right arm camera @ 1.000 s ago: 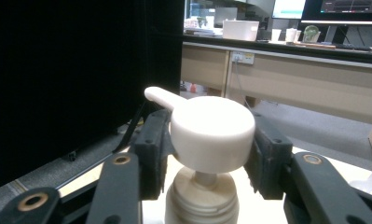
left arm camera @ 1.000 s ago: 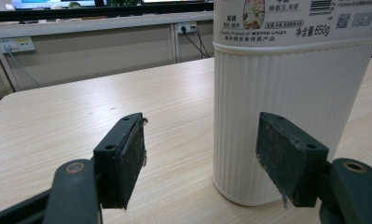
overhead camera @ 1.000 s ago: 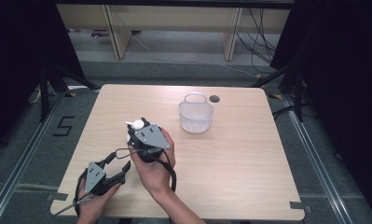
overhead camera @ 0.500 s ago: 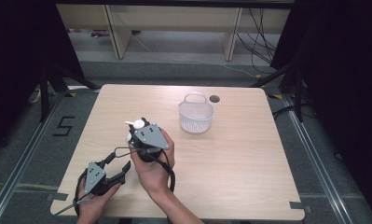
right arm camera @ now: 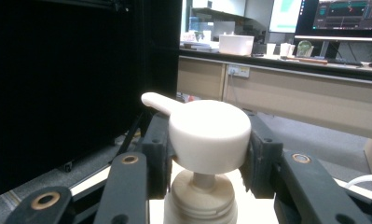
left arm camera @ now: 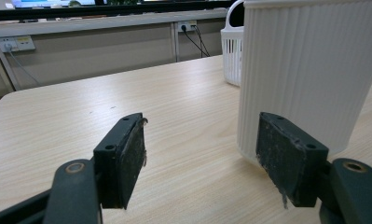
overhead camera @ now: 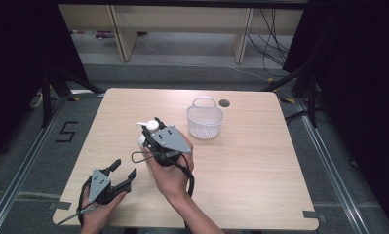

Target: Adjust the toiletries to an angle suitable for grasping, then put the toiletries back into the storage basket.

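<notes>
Right now the right gripper point(right arm camera: 207, 154) has just closed its jaws on the smooth round pump head point(right arm camera: 209, 135) of the white ribbed pump bottle point(left arm camera: 309, 74), which stands upright mid-table, probably to press or lift it. Left gripper point(left arm camera: 200, 161) rests open and empty near the wood-grain table point(overhead camera: 260, 165) edge; a white mesh basket point(overhead camera: 204, 122) waits beyond.

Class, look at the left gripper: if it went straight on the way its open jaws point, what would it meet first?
Probably the white ribbed bottle, just ahead of the left gripper toward its right jaw; depth is unclear.
</notes>
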Demonstrator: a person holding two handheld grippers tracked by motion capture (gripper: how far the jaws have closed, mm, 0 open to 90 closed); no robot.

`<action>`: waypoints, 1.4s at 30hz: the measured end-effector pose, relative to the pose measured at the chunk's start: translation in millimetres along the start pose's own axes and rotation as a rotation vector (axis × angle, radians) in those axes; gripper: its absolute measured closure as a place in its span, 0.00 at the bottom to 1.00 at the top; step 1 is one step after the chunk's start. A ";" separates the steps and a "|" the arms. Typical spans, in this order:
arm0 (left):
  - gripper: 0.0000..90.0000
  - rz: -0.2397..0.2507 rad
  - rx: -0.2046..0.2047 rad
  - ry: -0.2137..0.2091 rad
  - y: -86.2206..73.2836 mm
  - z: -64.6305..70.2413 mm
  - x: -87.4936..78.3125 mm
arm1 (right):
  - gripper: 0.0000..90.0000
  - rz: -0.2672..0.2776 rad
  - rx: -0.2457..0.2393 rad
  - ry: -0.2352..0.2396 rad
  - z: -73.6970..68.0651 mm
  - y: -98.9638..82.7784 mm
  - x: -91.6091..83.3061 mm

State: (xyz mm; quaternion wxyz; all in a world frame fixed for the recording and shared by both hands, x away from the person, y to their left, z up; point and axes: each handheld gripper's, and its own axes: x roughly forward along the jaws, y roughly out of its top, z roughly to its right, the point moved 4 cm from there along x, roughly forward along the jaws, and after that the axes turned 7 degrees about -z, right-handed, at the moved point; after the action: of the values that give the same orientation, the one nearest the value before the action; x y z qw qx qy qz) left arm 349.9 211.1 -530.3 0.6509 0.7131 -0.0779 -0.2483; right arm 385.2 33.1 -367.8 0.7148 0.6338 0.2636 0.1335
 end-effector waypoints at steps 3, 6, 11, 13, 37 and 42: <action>0.36 -0.002 0.001 0.001 0.0 0.1 -0.2 | 0.67 -0.002 0.013 0.004 4.8 1.0 -4.3; 0.36 -0.003 0.002 0.002 0.0 0.0 0.2 | 0.67 0.009 0.003 0.000 10.4 2.4 -7.3; 0.36 0.011 0.003 -0.001 0.5 -0.3 2.1 | 0.67 -0.007 0.056 0.017 15.2 2.3 -12.1; 0.36 -0.006 0.004 0.008 0.3 -0.2 1.0 | 0.67 -0.005 0.060 0.014 18.6 2.6 -14.7; 0.36 0.002 0.006 0.009 0.9 -0.2 2.4 | 0.67 0.013 0.068 -0.023 50.6 12.5 -38.1; 0.36 -0.002 0.007 0.012 0.7 0.5 2.4 | 0.67 0.018 0.074 -0.029 56.5 13.1 -42.0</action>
State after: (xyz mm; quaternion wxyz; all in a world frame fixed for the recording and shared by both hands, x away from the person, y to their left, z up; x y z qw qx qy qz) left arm 351.9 209.4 -530.3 0.6486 0.7171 -0.0741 -0.2443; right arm 383.3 -34.1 -343.1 0.6936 0.6639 0.2521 0.1210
